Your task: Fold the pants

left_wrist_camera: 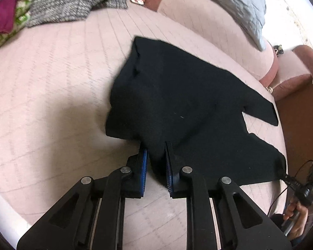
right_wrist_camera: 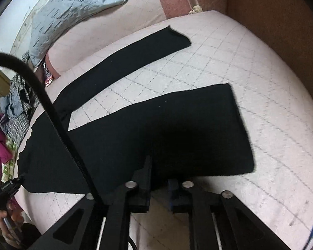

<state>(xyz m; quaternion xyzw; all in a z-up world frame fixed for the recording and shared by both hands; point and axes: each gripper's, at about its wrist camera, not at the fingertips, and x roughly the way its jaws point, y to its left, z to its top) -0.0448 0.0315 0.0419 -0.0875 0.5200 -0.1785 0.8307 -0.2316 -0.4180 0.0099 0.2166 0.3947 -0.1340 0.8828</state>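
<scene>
Black pants (left_wrist_camera: 177, 104) lie spread on a pale pink quilted couch seat (left_wrist_camera: 52, 104). My left gripper (left_wrist_camera: 155, 152) pinches the near edge of the waist end between its blue pads (left_wrist_camera: 144, 166). In the right wrist view the pants (right_wrist_camera: 135, 135) show two legs: the far leg (right_wrist_camera: 146, 50) lies flat, and my right gripper (right_wrist_camera: 159, 166) is shut on the near leg's edge. The right gripper also shows in the left wrist view (left_wrist_camera: 281, 173), at the near leg's corner. The left gripper appears at the far left of the right wrist view (right_wrist_camera: 18, 182).
A pile of clothes, grey knit (left_wrist_camera: 68, 2) and magenta (left_wrist_camera: 4, 14), sits at the far left of the seat. A grey-blue quilted cushion (left_wrist_camera: 229, 2) rests on the pink backrest (left_wrist_camera: 198, 20). A brown armrest (right_wrist_camera: 271, 20) bounds the seat. A black cable (right_wrist_camera: 52, 108) crosses the right wrist view.
</scene>
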